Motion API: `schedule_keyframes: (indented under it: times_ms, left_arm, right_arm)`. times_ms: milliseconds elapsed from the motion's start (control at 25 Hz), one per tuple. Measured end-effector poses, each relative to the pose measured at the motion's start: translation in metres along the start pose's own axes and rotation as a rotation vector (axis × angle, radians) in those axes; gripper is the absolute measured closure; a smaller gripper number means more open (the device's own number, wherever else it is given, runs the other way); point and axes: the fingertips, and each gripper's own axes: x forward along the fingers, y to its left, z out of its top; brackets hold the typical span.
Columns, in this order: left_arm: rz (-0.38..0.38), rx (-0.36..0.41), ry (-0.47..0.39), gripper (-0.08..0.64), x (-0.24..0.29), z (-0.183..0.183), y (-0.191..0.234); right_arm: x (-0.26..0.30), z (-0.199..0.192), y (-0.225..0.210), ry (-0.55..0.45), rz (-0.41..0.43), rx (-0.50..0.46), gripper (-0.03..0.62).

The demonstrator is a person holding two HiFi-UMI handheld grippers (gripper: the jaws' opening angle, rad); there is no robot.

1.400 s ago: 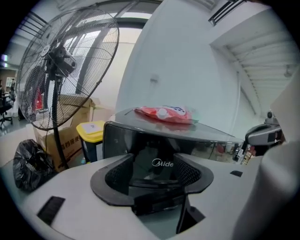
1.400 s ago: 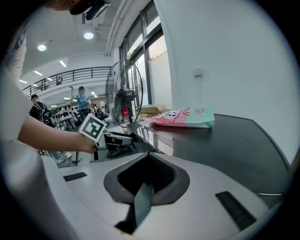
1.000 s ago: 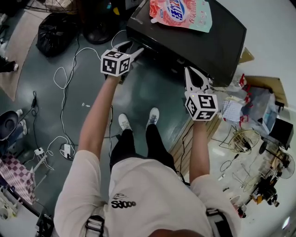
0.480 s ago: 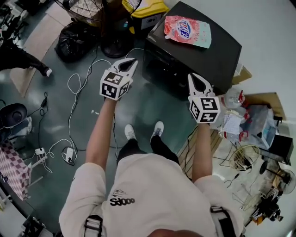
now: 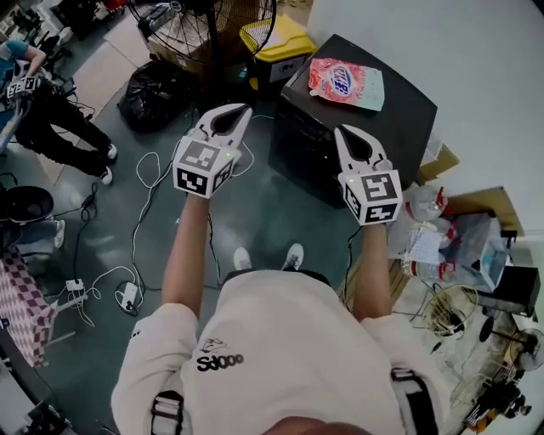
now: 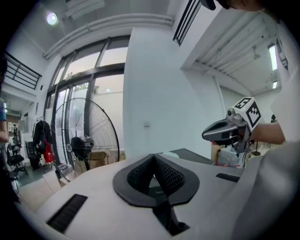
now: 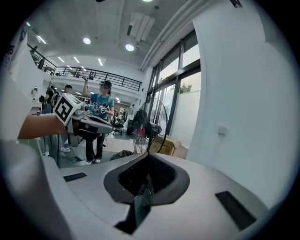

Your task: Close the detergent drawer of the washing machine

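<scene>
The black washing machine [image 5: 365, 127] stands against the wall with a pink detergent pouch [image 5: 345, 83] lying on its lid. Its dark front face shows nothing sticking out, and I cannot make out the drawer itself. My left gripper [image 5: 241, 112] [image 6: 153, 156] hangs in the air to the left of the machine, shut and empty. My right gripper [image 5: 343, 132] [image 7: 149, 154] is held up in front of the machine, its fingers together with nothing between them. Each gripper shows in the other's view: the right gripper [image 6: 212, 135] and the left gripper [image 7: 100, 123]. Neither touches the machine.
A big floor fan [image 5: 212, 25], a yellow box [image 5: 276, 38] and a black bag [image 5: 161, 85] stand to the left behind the machine. Cables [image 5: 153, 170] trail over the floor. Another person [image 5: 47, 110] stands at far left. Bags and clutter [image 5: 459, 242] lie to the right.
Both grippers have lifted up and back from the machine's front edge. The left gripper's fingers, spread at the machine a second ago, are now together. The view has pulled away.
</scene>
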Motion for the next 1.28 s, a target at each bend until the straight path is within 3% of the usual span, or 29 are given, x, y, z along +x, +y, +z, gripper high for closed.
schedule_keyframes:
  times_ms: [480,1280]
  left_arm:
    - [0.097,0.084,-0.092,0.541,-0.049,0.055,0.004]
    - [0.111,0.110,-0.075,0.541,-0.058,0.060,0.006]
  right_arm:
    - [-0.011,0.062,0.016,-0.105,0.065,-0.099,0.588]
    - [0.002,0.076,0.030,-0.119,0.109,-0.133,0.588]
